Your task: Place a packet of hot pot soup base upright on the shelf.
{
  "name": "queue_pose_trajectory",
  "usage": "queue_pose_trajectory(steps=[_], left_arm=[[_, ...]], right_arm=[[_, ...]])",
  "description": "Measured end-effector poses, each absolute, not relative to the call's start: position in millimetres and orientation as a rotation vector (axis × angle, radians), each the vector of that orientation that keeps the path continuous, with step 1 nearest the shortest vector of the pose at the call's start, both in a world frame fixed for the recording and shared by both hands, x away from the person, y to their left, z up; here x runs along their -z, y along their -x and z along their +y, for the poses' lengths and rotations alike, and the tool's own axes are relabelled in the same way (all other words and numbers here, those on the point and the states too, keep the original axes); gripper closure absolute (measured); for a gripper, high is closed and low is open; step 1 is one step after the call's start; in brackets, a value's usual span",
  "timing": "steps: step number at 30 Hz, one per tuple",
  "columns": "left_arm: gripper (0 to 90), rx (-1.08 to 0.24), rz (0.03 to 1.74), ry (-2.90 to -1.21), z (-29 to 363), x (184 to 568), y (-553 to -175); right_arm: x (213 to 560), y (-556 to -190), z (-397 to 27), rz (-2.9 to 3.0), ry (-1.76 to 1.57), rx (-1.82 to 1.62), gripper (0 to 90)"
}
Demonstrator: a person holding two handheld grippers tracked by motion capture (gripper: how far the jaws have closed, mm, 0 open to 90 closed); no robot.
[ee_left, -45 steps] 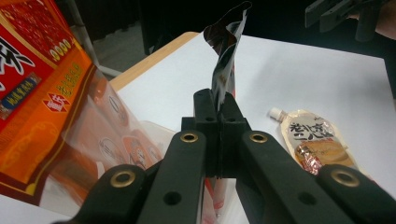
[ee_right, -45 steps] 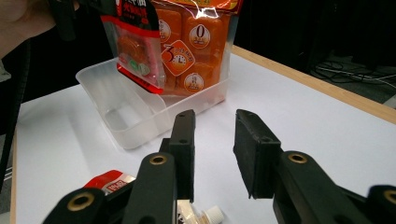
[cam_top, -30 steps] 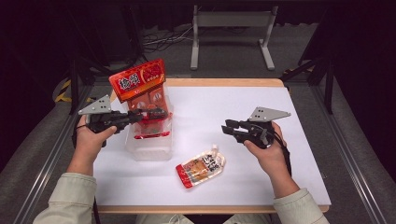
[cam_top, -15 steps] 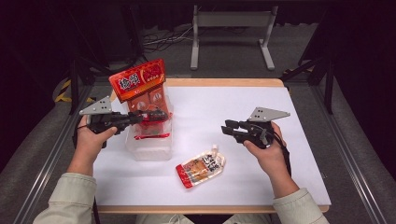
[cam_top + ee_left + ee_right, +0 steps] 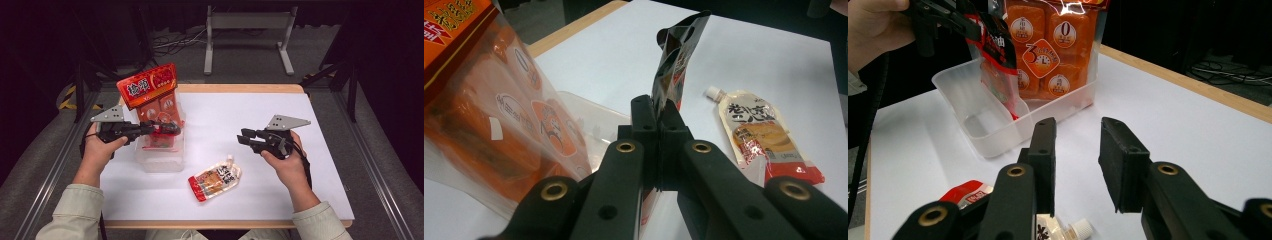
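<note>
Pouches: three — one (image 5: 216, 179) on table (image 5: 260, 125), two in bin (image 5: 161, 159).

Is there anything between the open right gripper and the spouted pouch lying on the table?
Nothing visible. The right gripper hangs open above bare white table, and the spouted pouch lies flat, just toward the person from its jaws. The clear bin and the left gripper are off to the side.

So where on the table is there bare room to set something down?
Bare: the white tabletop beyond the right gripper, and the front left corner beside the spouted pouch. Crowded: the clear tub, holding the orange bag, with the left gripper over it.
</note>
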State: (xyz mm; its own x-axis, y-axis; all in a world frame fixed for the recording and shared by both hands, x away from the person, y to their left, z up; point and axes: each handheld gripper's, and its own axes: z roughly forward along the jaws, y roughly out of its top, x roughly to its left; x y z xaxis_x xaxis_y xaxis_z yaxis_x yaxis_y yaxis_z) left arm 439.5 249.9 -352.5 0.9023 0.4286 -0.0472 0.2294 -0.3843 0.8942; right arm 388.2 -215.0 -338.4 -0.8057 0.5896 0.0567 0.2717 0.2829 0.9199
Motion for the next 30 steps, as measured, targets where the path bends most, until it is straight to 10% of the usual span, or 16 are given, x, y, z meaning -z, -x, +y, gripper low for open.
queue_pose_trajectory(steps=[30], left_arm=[[77.1,-0.215,0.599,-2.054,260,380,-439]], right_arm=[[343,-390,-212,2.270,-0.796,-1.524,64.5]])
